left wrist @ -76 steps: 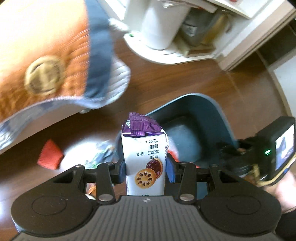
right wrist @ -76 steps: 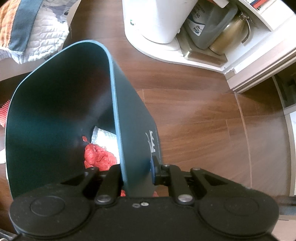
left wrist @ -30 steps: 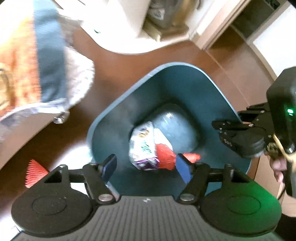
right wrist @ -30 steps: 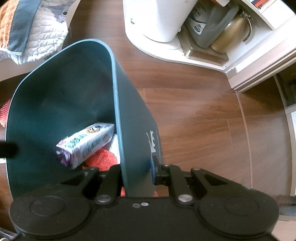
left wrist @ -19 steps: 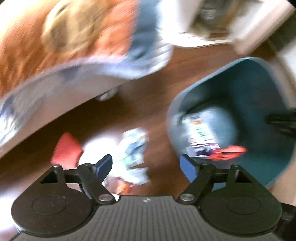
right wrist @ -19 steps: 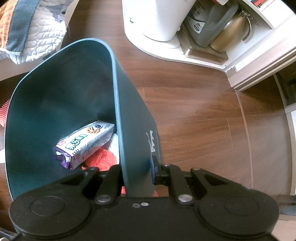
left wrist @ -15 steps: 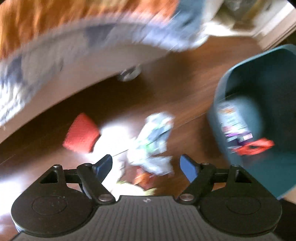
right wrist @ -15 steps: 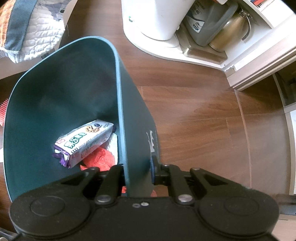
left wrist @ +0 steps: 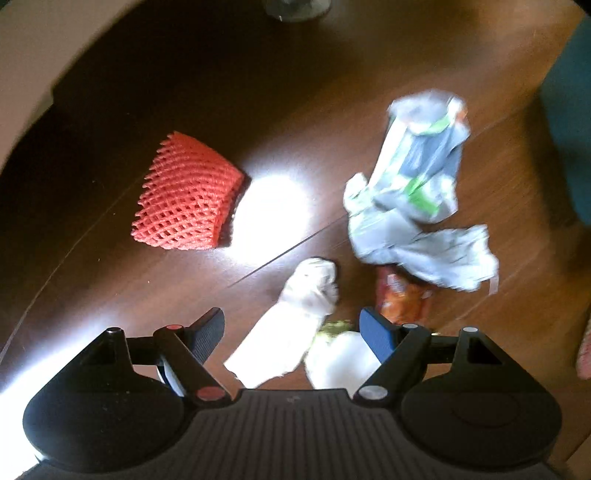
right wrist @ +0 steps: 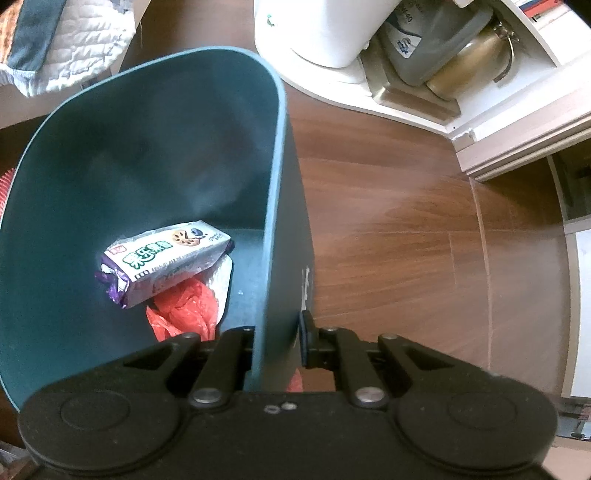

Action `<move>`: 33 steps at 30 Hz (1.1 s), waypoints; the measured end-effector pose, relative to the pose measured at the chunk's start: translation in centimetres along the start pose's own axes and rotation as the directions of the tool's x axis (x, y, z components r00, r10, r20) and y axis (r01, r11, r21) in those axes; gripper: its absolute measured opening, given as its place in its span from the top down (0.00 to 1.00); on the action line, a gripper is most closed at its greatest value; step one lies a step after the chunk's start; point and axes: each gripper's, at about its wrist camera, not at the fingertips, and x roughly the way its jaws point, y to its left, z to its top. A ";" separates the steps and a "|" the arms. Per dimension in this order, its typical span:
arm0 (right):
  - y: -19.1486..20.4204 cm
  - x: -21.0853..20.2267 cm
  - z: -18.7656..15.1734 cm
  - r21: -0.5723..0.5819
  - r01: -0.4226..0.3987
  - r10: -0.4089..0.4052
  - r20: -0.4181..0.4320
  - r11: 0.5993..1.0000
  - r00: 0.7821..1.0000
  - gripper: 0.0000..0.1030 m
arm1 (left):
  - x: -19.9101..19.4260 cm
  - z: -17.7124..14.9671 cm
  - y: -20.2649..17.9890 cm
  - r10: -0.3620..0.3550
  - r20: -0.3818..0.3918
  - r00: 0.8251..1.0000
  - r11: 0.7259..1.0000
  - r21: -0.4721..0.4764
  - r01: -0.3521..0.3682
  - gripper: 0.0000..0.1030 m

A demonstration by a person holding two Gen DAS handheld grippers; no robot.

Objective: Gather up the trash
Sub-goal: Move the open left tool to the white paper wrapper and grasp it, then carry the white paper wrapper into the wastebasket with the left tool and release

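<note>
Two black tongs, each with ribbed pads. Left tongs (left wrist: 291, 328): spread wide, just widened further, gripping nothing, pointed down at dark glossy wooden floor (left wrist: 258, 92). Between its fingers, not touched: a crumpled white tissue (left wrist: 291, 314), soft and elongated, with a second white wad (left wrist: 341, 360) bearing a greenish smear just beside the blue-padded right finger. Just beyond that finger, a crinkled orange wrapper (left wrist: 402, 299), partly under a crumpled silvery foil bag (left wrist: 413, 192) with green and dark print, blurred. Farther left, well apart from the tongs, a fan-shaped piece of red foam netting (left wrist: 184, 199), open mesh, next to a bright patch of glare. Right tongs (right wrist: 277, 336): clamped on the thin smooth wall of a dark teal plastic bin (right wrist: 110, 147), rounded at the rim, one finger inside and one outside. Lying in the bin's bottom, a white and purple biscuit packet (right wrist: 166, 258), oblong and glossy, atop crumpled red plastic (right wrist: 184, 310) and a bit of silvery foil. Beyond the bin, a white cylindrical container (right wrist: 325, 29), a grey jug (right wrist: 432, 40) and a brass-coloured kettle (right wrist: 469, 62) on a white shelf, and a quilted white blanket (right wrist: 70, 40) at upper left.
</note>
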 end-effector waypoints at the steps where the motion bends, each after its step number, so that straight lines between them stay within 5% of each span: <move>1: 0.1 0.1 0.1 -0.004 0.002 -0.002 -0.005 1.000 1.000 0.90 | 0.7 0.1 0.0 0.008 -0.004 1.000 1.000 0.014 -0.008 0.22; 16: -0.1 0.9 1.1 -0.011 0.027 -0.028 -0.042 1.000 0.999 0.91 | 6.1 0.9 -0.6 -0.018 -0.024 1.000 0.991 0.135 0.021 0.23; 22: 0.0 0.9 1.3 -0.014 0.031 -0.031 -0.035 0.999 0.999 0.93 | 5.9 1.0 -0.6 -0.018 -0.036 0.999 0.991 0.133 0.022 0.66; 33: -0.1 0.4 1.4 -0.020 0.011 -0.011 -0.005 1.000 1.000 0.91 | 1.0 0.6 1.6 -0.012 0.009 1.000 1.000 0.026 0.012 0.74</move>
